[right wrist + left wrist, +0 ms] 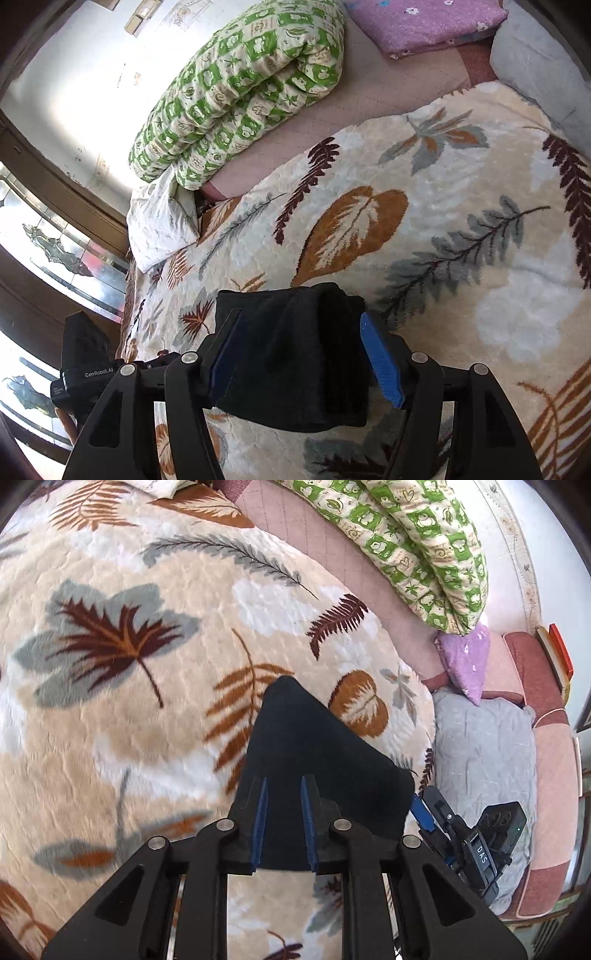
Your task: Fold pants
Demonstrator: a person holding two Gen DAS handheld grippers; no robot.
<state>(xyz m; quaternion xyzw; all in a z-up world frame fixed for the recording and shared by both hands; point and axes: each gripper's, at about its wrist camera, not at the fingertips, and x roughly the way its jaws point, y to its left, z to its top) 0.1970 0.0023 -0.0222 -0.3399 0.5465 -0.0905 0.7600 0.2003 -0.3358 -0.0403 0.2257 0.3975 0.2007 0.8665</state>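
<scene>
Left wrist view, item list as I read it from my station:

1. Left tongs [283,786] – blue pads part-way apart, dark cloth lying between them; I can't tell if they actually pinch it, since the cloth fills the gap w/o showing contact.
2. Pants [317,760] – black, folded into a compact wedge, sitting on the leaf-print blanket [147,664] of the bed, directly ahead of left tongs.
3. Right tongs [424,808] – seen at the wedge's right edge, blue pad just beside the cloth.
4. Green quilt [424,554] – rolled, along far side of bed, well apart from pants.
5. Purple cushion [465,661] and grey pillow [487,757] – at bed's right end, approx. touching each other.

Right wrist view:

6. Right tongs [301,321] – spread wide, pants [295,354] bundle between them; right pad stands clear of the cloth, left pad close against it.
7. Left tongs body [88,369] – at the left, near bundle's far corner.
8. White cloth [162,221] – crumpled, below the green quilt [240,85], at blanket's [424,240] edge.
</scene>
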